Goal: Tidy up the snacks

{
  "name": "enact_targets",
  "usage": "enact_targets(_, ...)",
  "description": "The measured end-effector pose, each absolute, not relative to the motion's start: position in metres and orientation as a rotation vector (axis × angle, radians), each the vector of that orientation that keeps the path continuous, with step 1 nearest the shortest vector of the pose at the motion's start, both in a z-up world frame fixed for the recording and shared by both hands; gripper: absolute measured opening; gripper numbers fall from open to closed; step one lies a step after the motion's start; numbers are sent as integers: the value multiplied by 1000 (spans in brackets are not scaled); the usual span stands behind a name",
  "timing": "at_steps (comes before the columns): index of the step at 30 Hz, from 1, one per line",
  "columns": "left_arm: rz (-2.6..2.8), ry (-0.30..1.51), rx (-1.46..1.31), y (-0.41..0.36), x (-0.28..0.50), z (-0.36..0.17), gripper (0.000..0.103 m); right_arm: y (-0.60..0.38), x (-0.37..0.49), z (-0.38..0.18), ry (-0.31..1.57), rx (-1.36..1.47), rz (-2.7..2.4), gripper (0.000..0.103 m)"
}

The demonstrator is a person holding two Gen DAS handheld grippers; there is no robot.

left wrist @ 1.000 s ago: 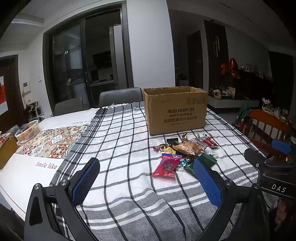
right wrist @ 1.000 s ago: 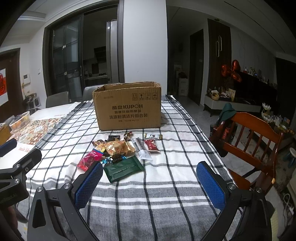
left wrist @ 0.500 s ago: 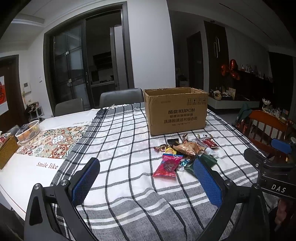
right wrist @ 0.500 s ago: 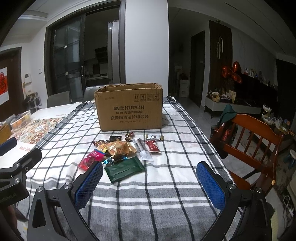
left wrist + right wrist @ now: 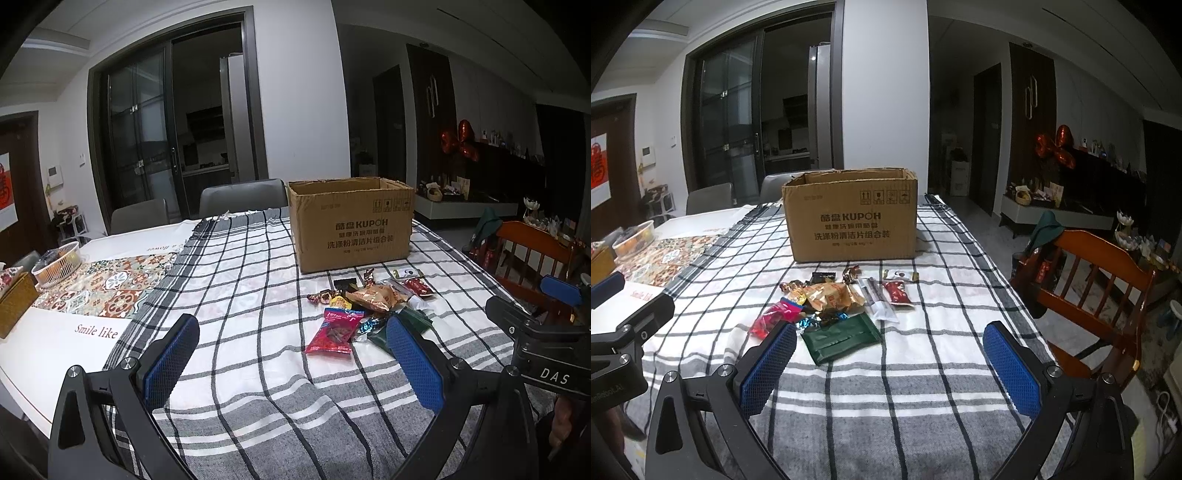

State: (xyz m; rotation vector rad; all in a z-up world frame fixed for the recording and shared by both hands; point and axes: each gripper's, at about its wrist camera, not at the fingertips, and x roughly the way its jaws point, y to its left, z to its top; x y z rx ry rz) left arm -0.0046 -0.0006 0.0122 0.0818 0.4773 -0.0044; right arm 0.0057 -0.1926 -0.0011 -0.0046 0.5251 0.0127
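Checked cloth (image 5: 923,373) covers dining table; cardboard box (image 5: 851,218), snacks (image 5: 834,299) on top.

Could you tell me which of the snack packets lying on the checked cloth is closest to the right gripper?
The flat dark green packet: it lies at the near edge of the pile, just ahead of the open right gripper, while the other wrappers sit farther back toward the cardboard box.
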Motion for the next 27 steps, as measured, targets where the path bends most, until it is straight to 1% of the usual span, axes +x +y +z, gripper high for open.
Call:
enact_targets(18,-7,467,84,-3,-5,19,103,-193,3,-1,525,-1,19,102)
enact_targets(27,-10,477,88,-6,-3,13,103,-195,9,-6,532,4,43,102)
